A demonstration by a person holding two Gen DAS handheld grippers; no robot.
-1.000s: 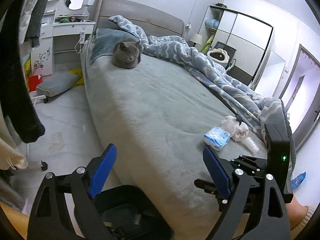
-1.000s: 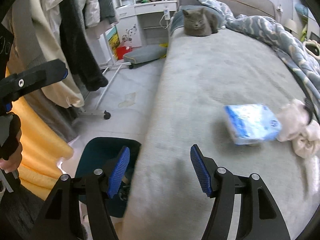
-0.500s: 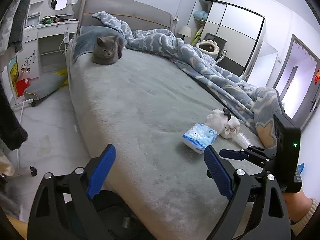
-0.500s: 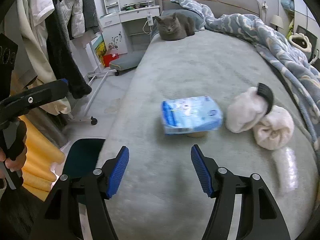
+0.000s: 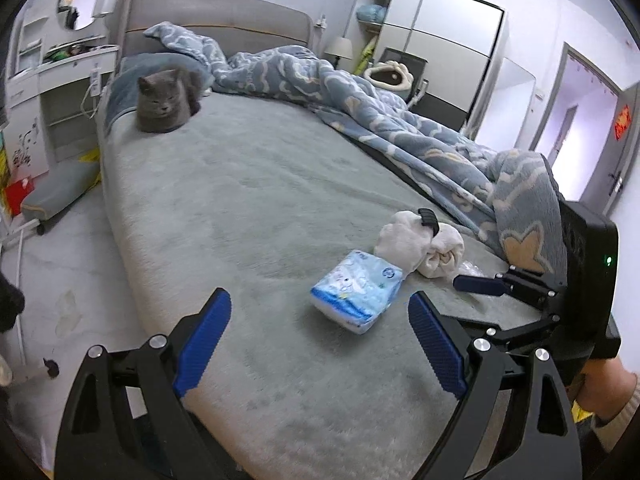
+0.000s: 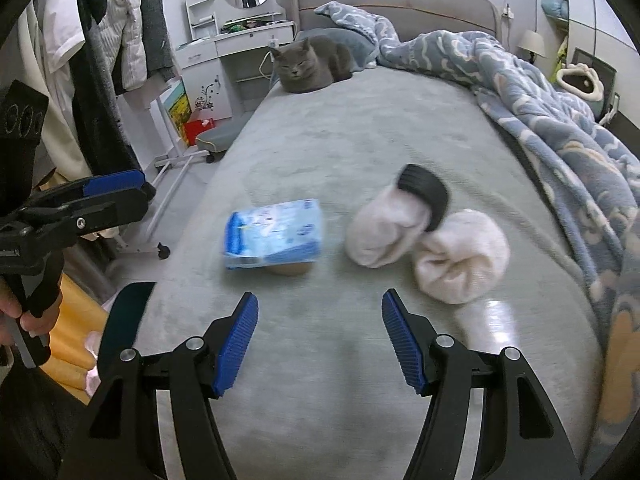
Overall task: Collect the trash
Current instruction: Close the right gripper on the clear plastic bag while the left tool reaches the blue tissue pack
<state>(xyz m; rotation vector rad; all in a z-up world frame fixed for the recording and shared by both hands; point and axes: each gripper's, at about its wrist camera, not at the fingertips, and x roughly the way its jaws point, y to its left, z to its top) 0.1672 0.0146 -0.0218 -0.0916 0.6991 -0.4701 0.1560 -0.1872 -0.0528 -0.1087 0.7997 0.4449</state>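
Note:
A blue-and-white tissue pack (image 5: 357,289) (image 6: 274,233) lies on the grey bed (image 5: 256,208) near its foot. Beside it lie two rolled cream socks (image 5: 420,240) (image 6: 424,240) with a black band, and a clear plastic wrapper (image 6: 480,316) (image 5: 470,267). My left gripper (image 5: 320,344) is open and empty, just short of the pack. My right gripper (image 6: 318,340) is open and empty, hovering over the bed just before the pack and socks. A dark bin's rim (image 6: 124,320) shows at the bed's left side.
A grey cat (image 5: 166,102) (image 6: 310,64) sits at the head of the bed. A blue patterned duvet (image 5: 400,128) is heaped along the right side. A clothes rack (image 6: 100,60), a white dresser (image 6: 240,52) and a floor cushion (image 5: 56,192) stand left of the bed.
Both grippers have moved forward over the bed from the bin toward the tissue pack and socks, which now appear closer. Both stay open.

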